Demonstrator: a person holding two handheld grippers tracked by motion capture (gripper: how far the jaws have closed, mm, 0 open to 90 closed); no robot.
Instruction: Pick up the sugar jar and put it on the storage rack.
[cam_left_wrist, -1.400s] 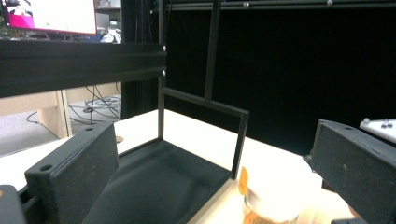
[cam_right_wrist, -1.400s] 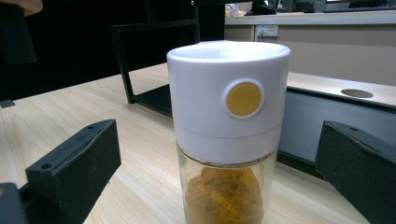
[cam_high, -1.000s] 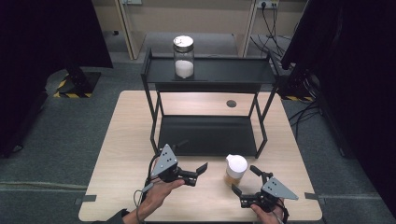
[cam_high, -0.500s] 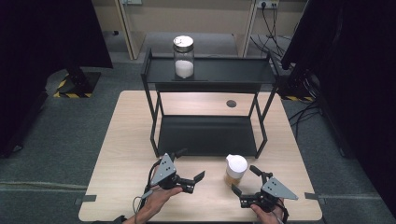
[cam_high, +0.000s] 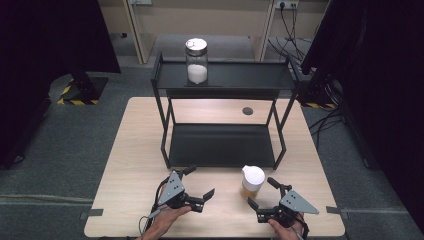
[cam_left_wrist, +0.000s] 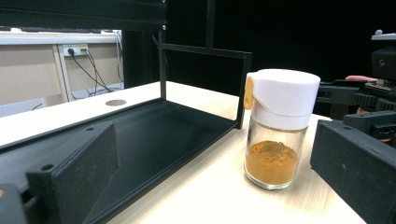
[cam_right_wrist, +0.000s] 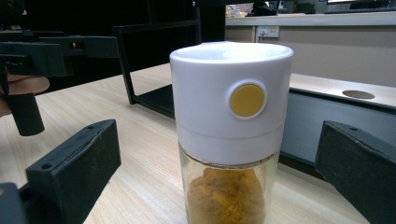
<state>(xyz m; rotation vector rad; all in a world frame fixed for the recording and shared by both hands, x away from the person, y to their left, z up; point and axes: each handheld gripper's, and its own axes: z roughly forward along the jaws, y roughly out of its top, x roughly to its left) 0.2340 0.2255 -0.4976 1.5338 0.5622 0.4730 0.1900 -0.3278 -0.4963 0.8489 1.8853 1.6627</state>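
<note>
Wooden desk: spice jar upright between spread jaws of right gripper; left gripper at 9 o'clock, jaws spread, empty.

A pale wooden worktop stands on grey carpet. There is a small round hole near its far edge. Black curtains hang on both sides. Beyond is a beige wall with light wooden uprights, and a socket from which cables trail down. A black stand foot with yellow-black hazard tape sits at left.
</note>
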